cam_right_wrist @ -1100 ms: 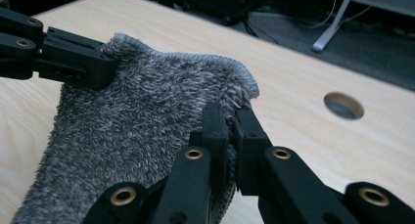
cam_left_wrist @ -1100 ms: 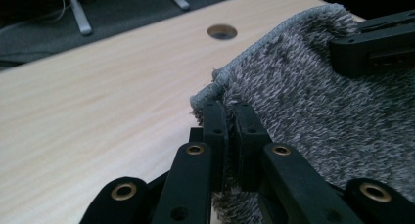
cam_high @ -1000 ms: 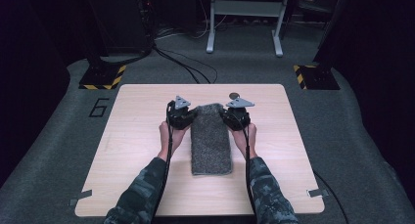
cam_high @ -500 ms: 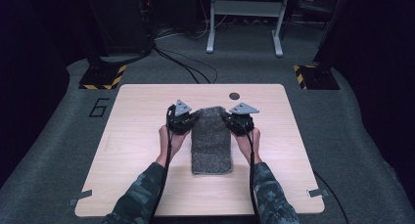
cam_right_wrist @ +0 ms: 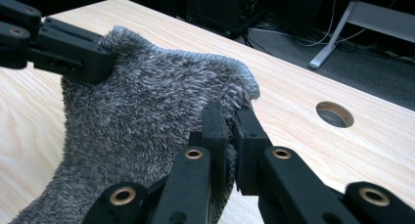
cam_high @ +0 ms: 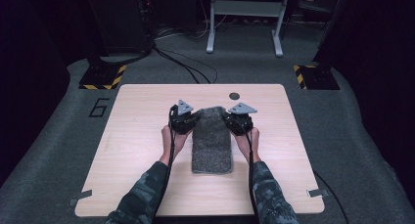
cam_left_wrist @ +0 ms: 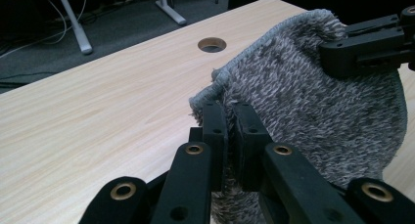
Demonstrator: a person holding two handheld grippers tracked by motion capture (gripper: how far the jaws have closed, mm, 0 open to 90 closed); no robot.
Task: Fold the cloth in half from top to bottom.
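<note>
two grippers pinch the far end of a grey fuzzy towel (cam_high: pixel 211 141) that lies as a long folded strip down the middle of the wooden table (cam_high: pixel 137 150). at the left, the left gripper (cam_high: pixel 188 122) has its jaws clamped on the towel's far left corner; at the right, the right gripper (cam_high: pixel 234 122) is clamped on the far right corner. judging from how things lie, the lengthwise fold is already made and both far corners are gripped and lifted a little off the wood, so the next fold, bringing this end toward the near end, seems not yet done. the high view gives the whole strip, its near end flat on the table, and the person's sleeves. the left gripper view shows the stitched hem curling up by the cable hole (cam_left_wrist: pixel 212 44), with the other gripper's jaws biting the far corner; the right gripper view shows the pile bunched between its own jaws.
</note>
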